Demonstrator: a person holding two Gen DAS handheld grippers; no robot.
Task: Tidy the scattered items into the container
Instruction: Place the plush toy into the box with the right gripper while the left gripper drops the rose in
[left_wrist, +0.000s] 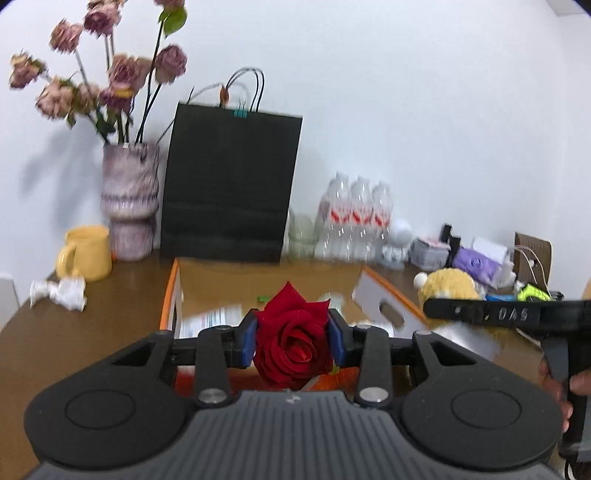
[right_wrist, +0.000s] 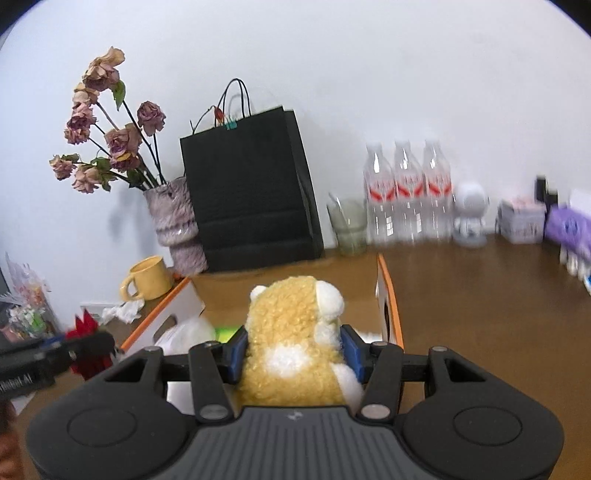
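My left gripper (left_wrist: 292, 338) is shut on a red rose (left_wrist: 291, 343) and holds it over the near end of an open cardboard box with orange edges (left_wrist: 168, 295). My right gripper (right_wrist: 293, 349) is shut on a yellow and white plush toy (right_wrist: 295, 332) and holds it above the same box (right_wrist: 389, 310). The plush also shows in the left wrist view (left_wrist: 448, 284), at the right beside the other gripper's body. The rose also shows in the right wrist view (right_wrist: 85, 332), at the far left. Inside the box lie a white soft item (right_wrist: 188, 330) and something green.
On the brown table stand a black paper bag (left_wrist: 229, 184), a vase of dried roses (left_wrist: 129, 199), a yellow mug (left_wrist: 86, 253), crumpled paper (left_wrist: 59, 291), three water bottles (right_wrist: 406, 192), a glass (right_wrist: 349, 227), a white figurine (right_wrist: 471, 214) and small boxes (right_wrist: 522, 219).
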